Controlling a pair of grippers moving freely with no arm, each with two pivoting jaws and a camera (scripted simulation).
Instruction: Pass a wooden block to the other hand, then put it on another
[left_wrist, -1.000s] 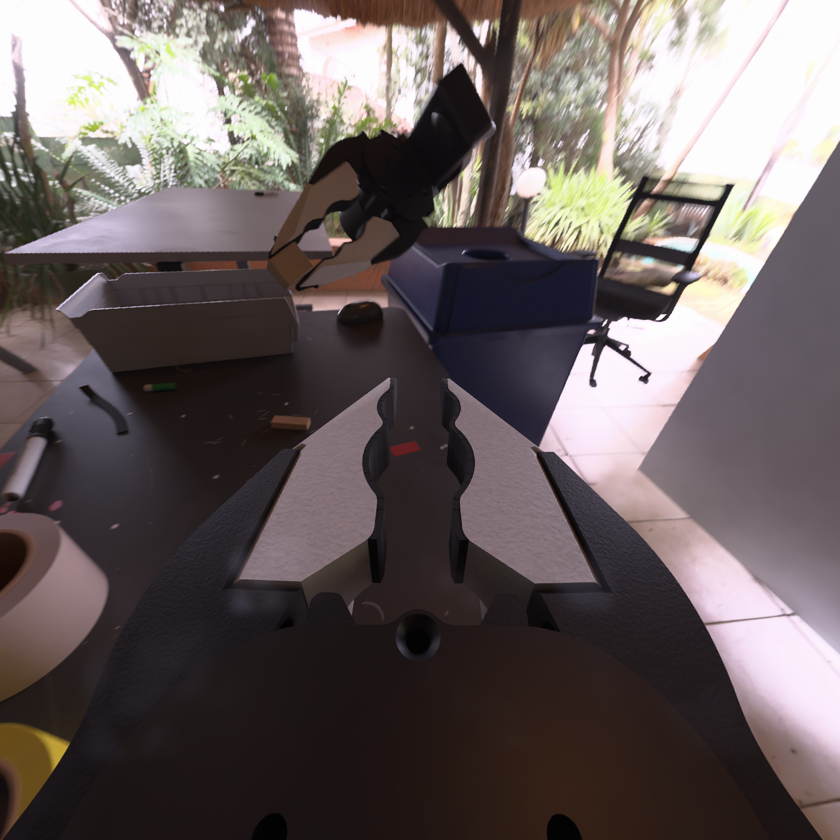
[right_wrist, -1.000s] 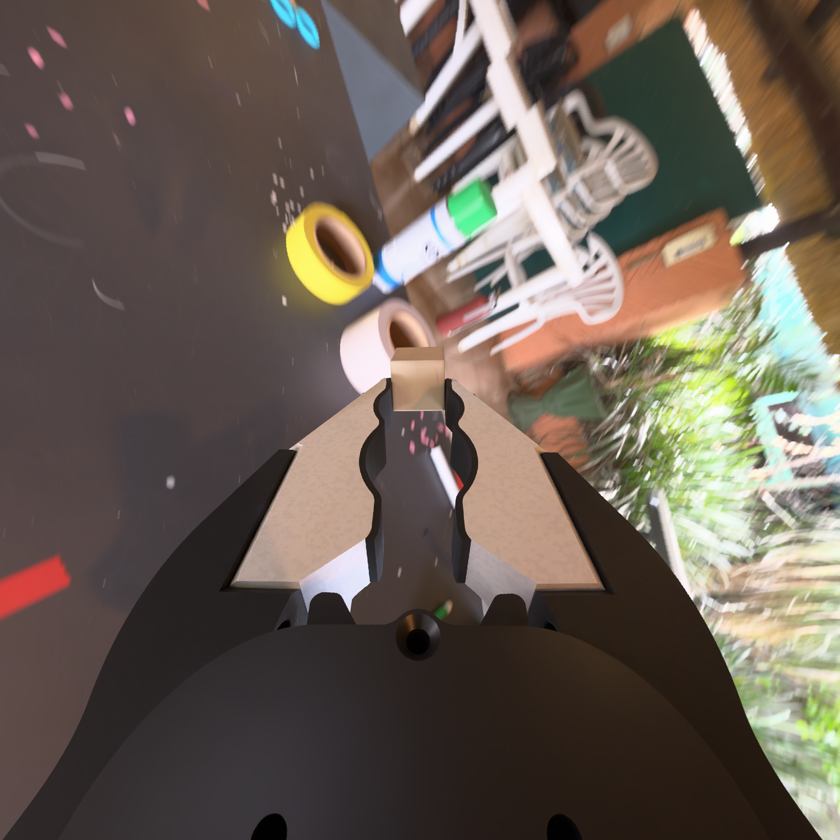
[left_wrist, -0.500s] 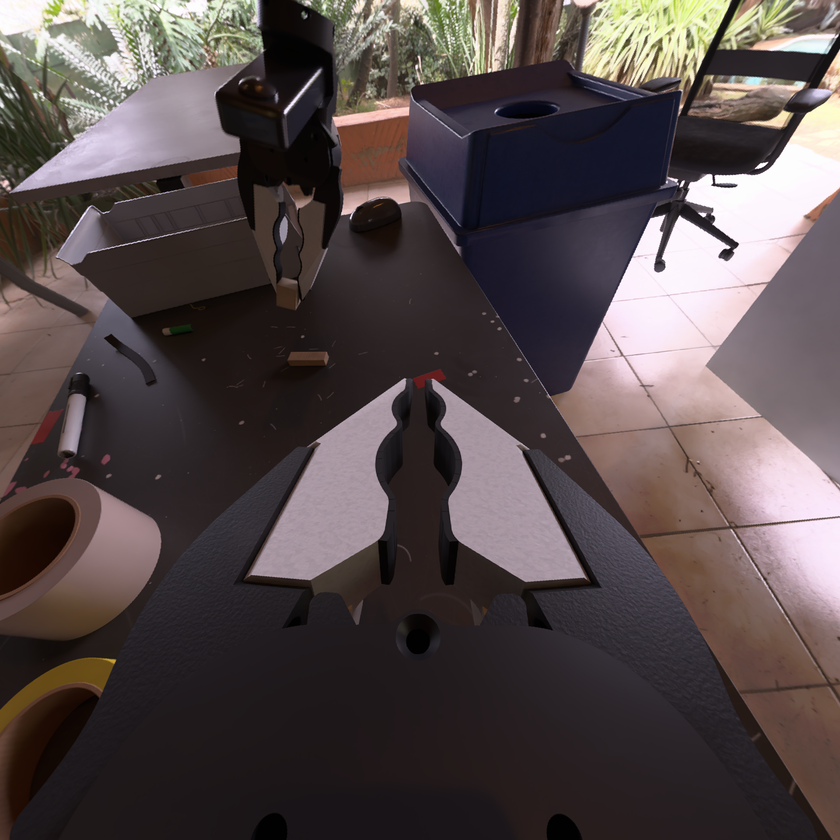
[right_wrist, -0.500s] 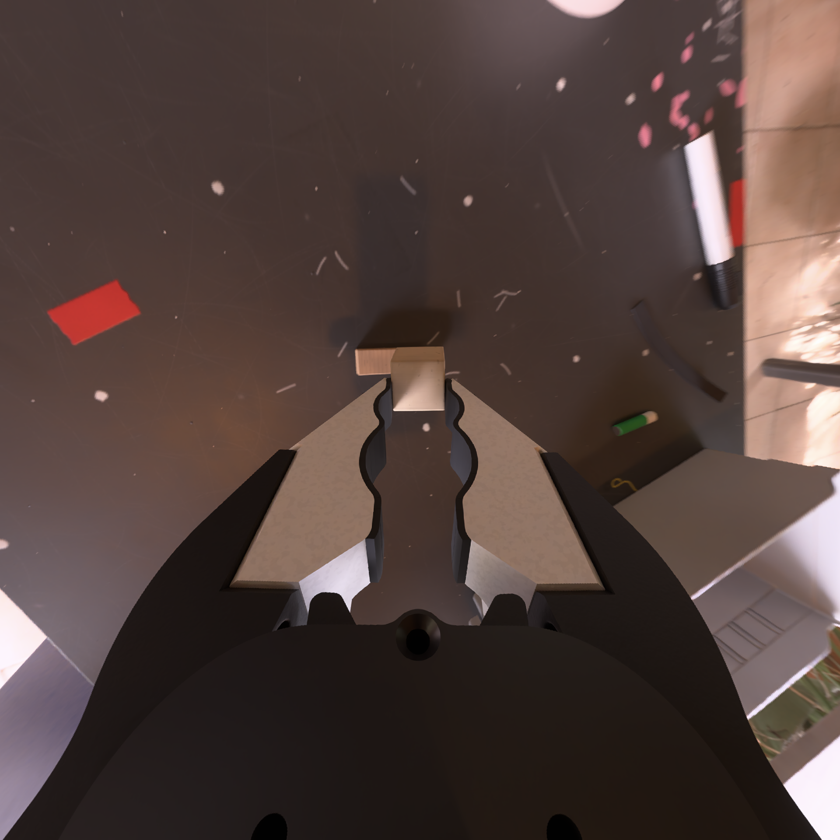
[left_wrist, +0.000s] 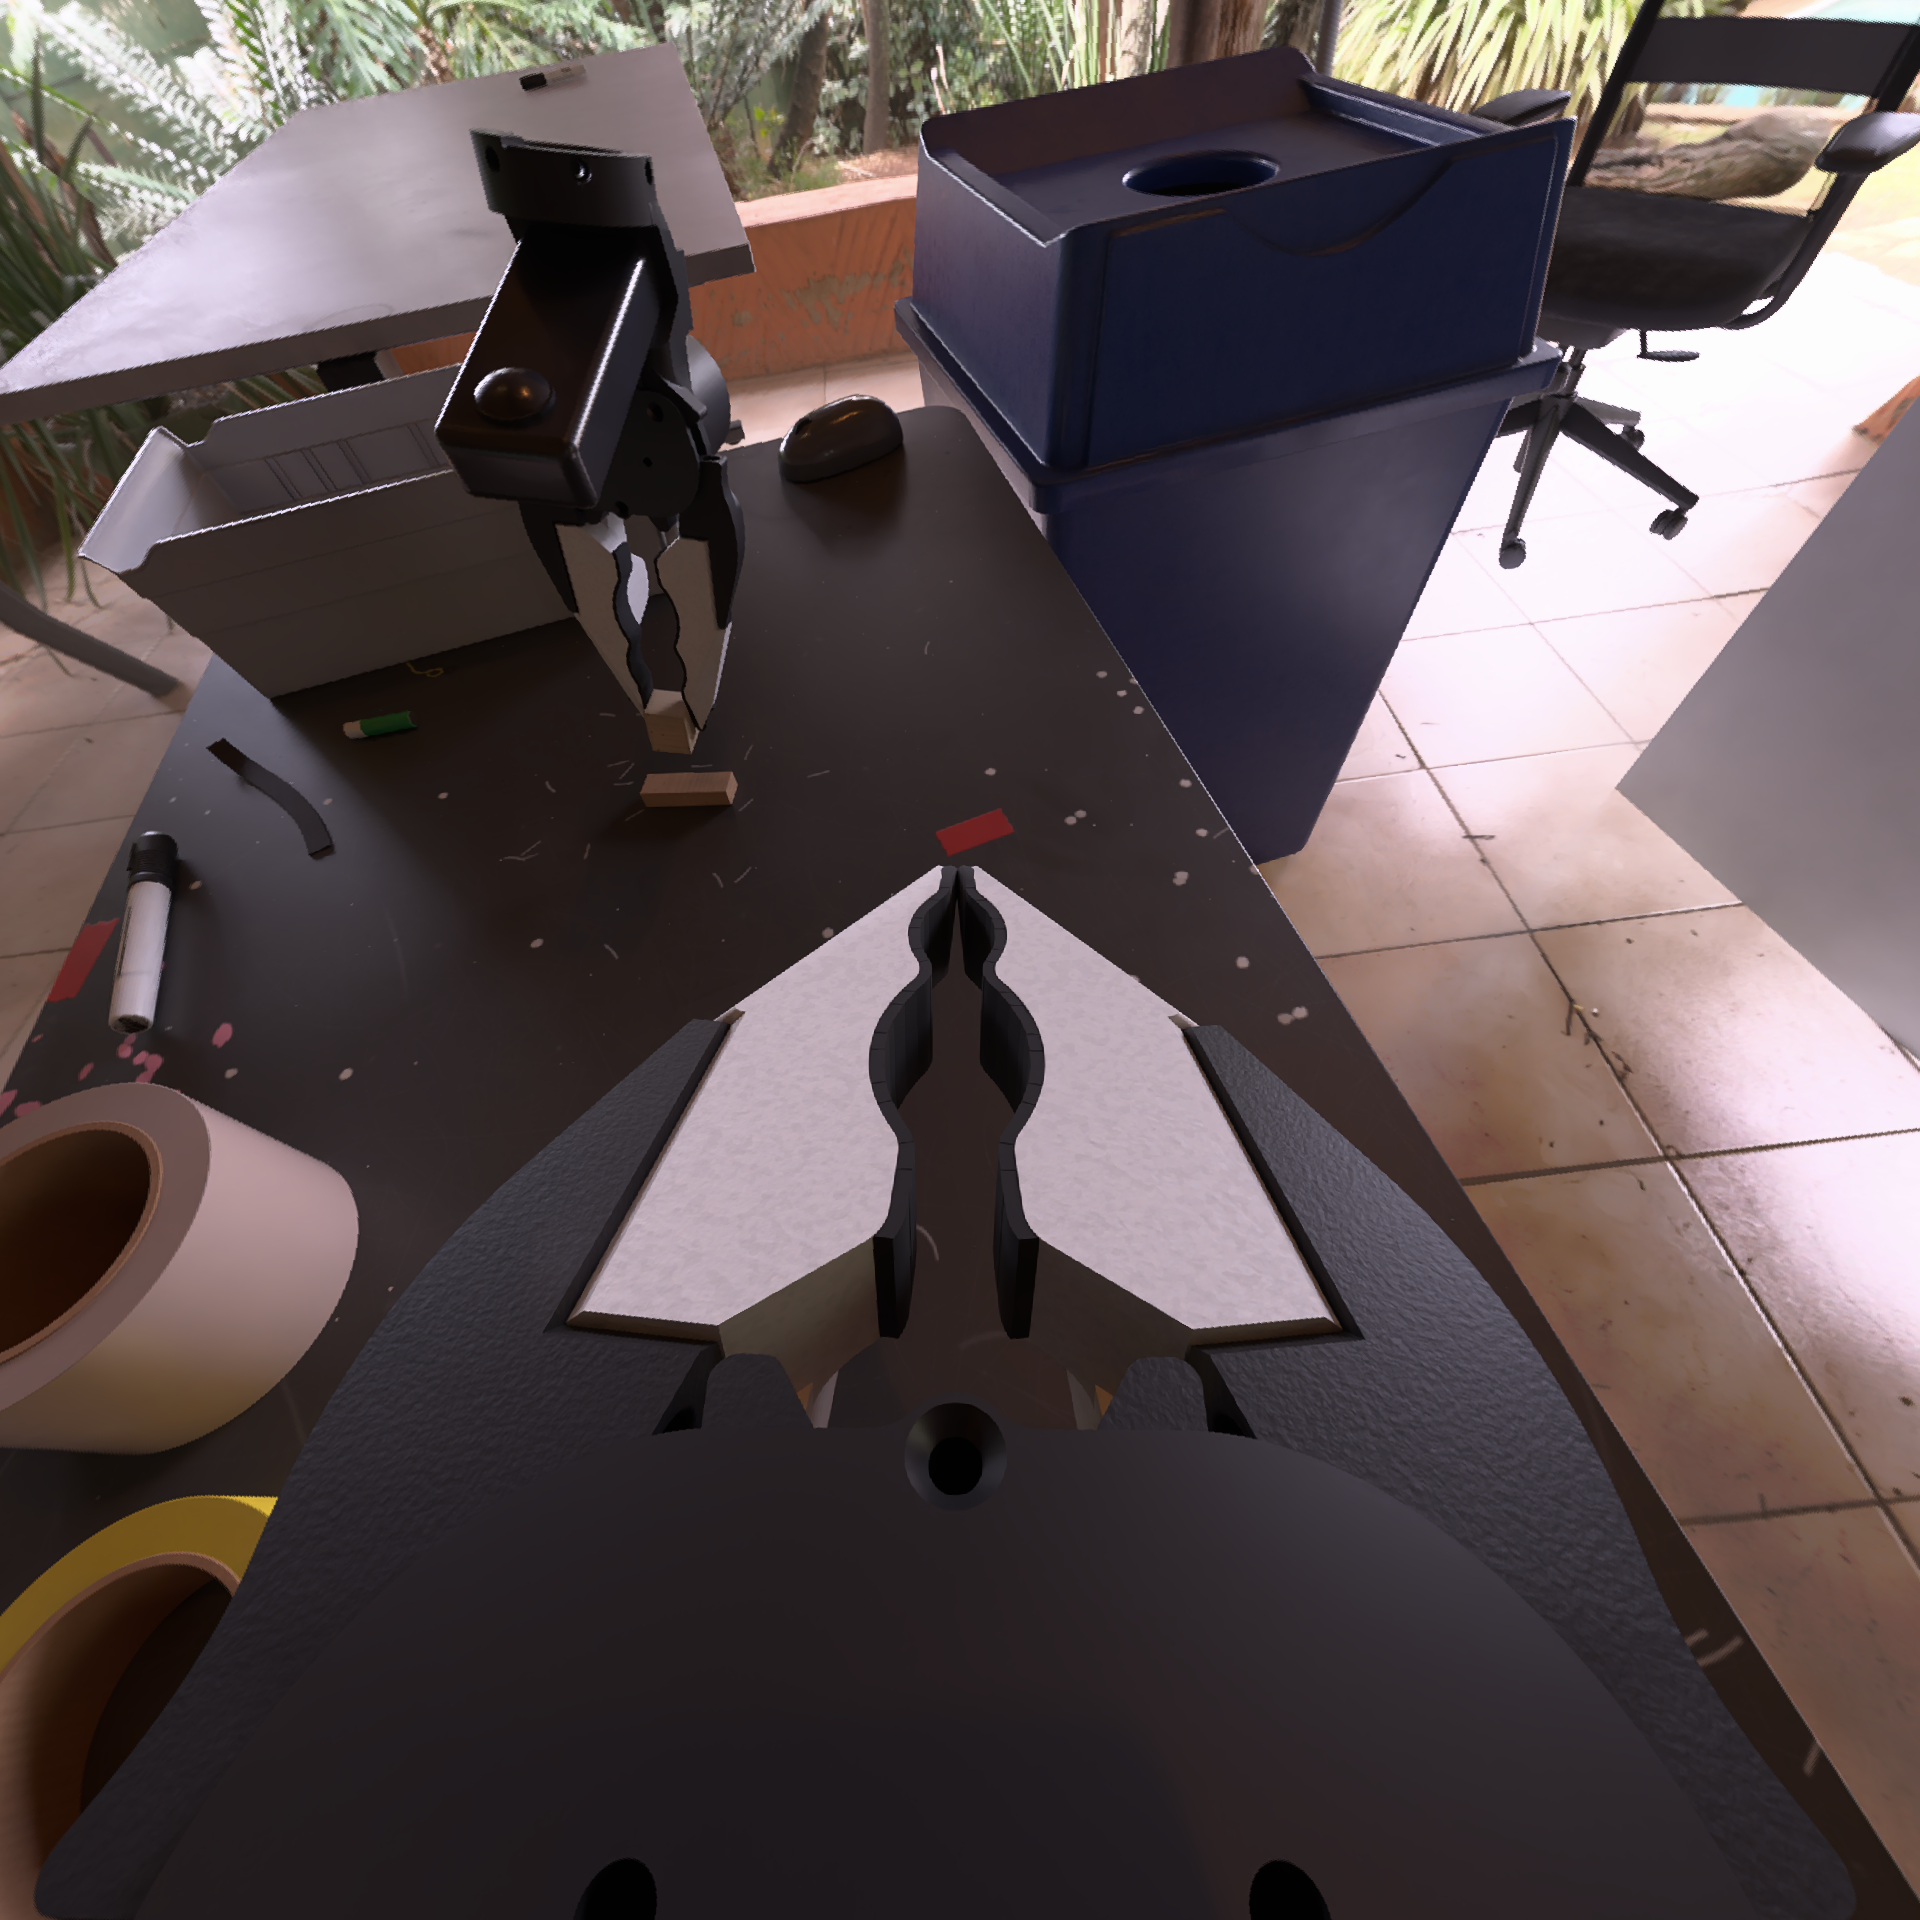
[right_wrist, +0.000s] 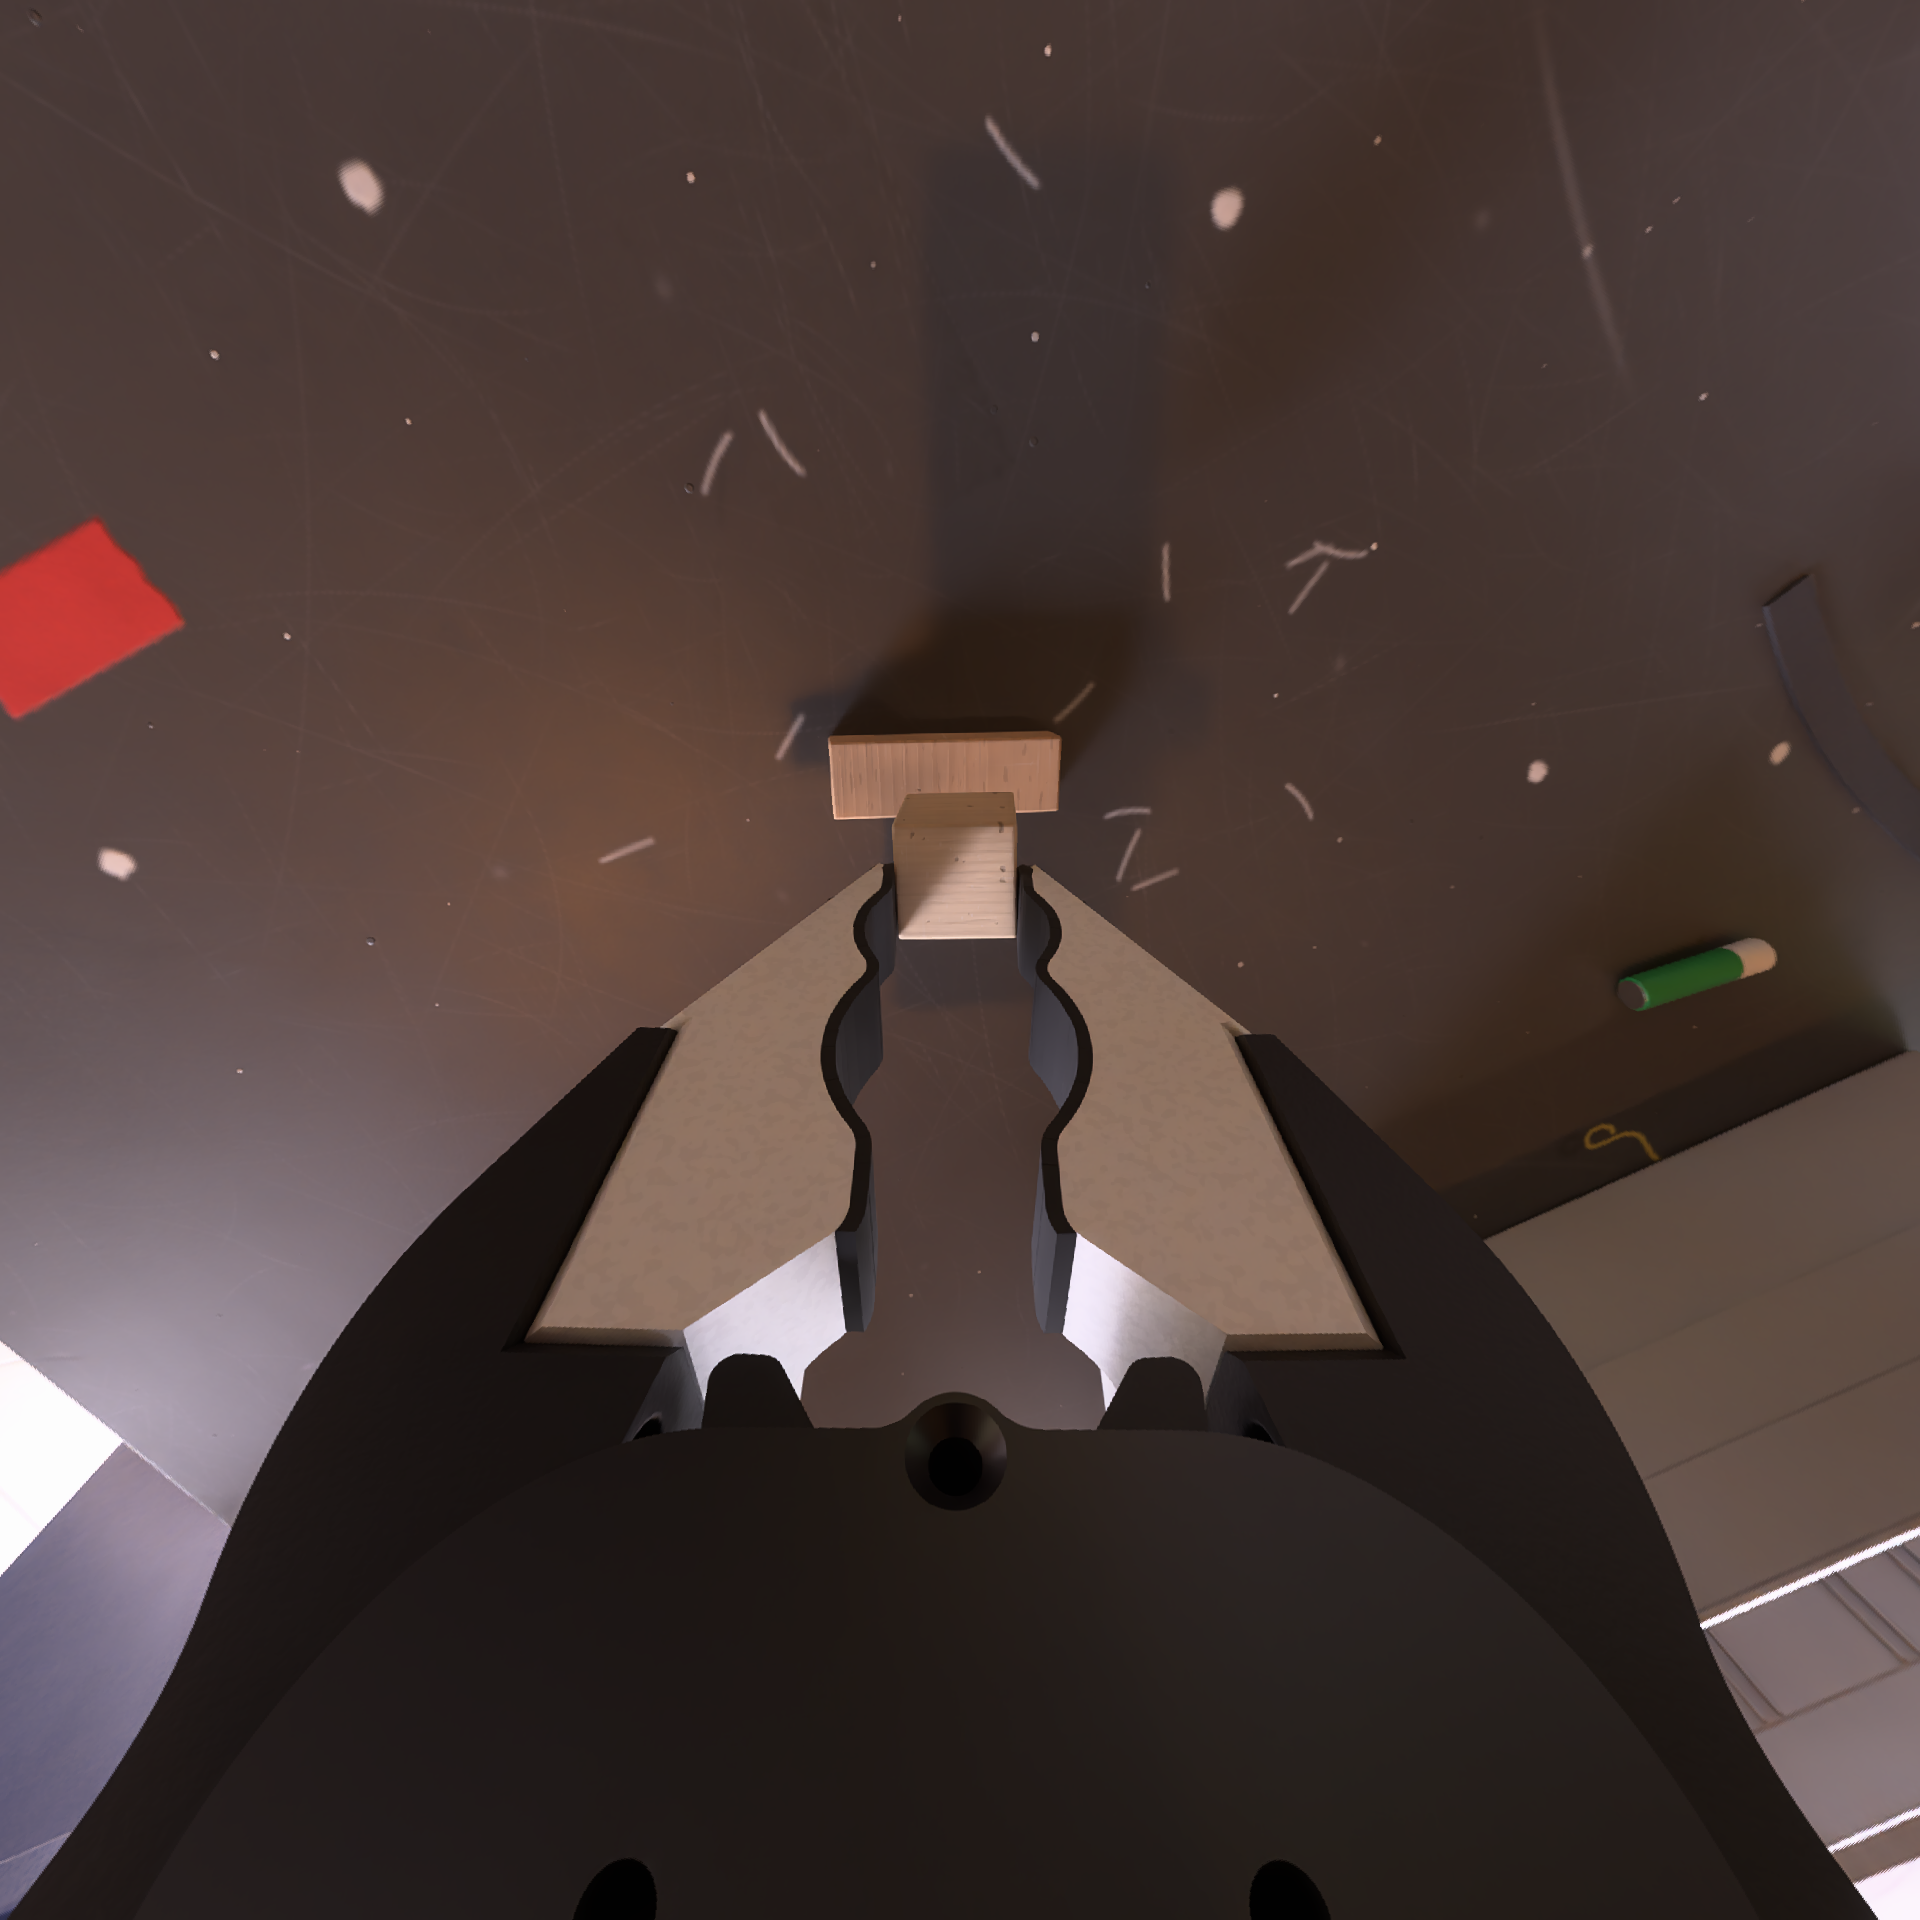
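Observation:
My right gripper (right_wrist: 955, 883) is shut on a wooden block (right_wrist: 956, 881) held at its fingertips, pointing down at the dark table. A second wooden block (right_wrist: 943, 771) lies flat on the table just below the held one. In the left wrist view the right gripper (left_wrist: 670, 707) hangs a little above that lying block (left_wrist: 688, 789), with the held block (left_wrist: 670, 730) between its tips. My left gripper (left_wrist: 957, 883) is shut and empty, low over the table, nearer than the blocks.
On the dark table (left_wrist: 447, 956): a red tape patch (left_wrist: 974, 832), a green-capped stub (left_wrist: 376, 724), a marker (left_wrist: 142, 940), a white tape roll (left_wrist: 156, 1262), a yellow roll (left_wrist: 94, 1621), a grey tray (left_wrist: 312, 561), a mouse (left_wrist: 840, 436). A blue bin (left_wrist: 1247, 343) stands at the right edge.
The right gripper has swung to point down and lowered the held block close over the lying block. My left gripper has closed its fingers and tilted down.

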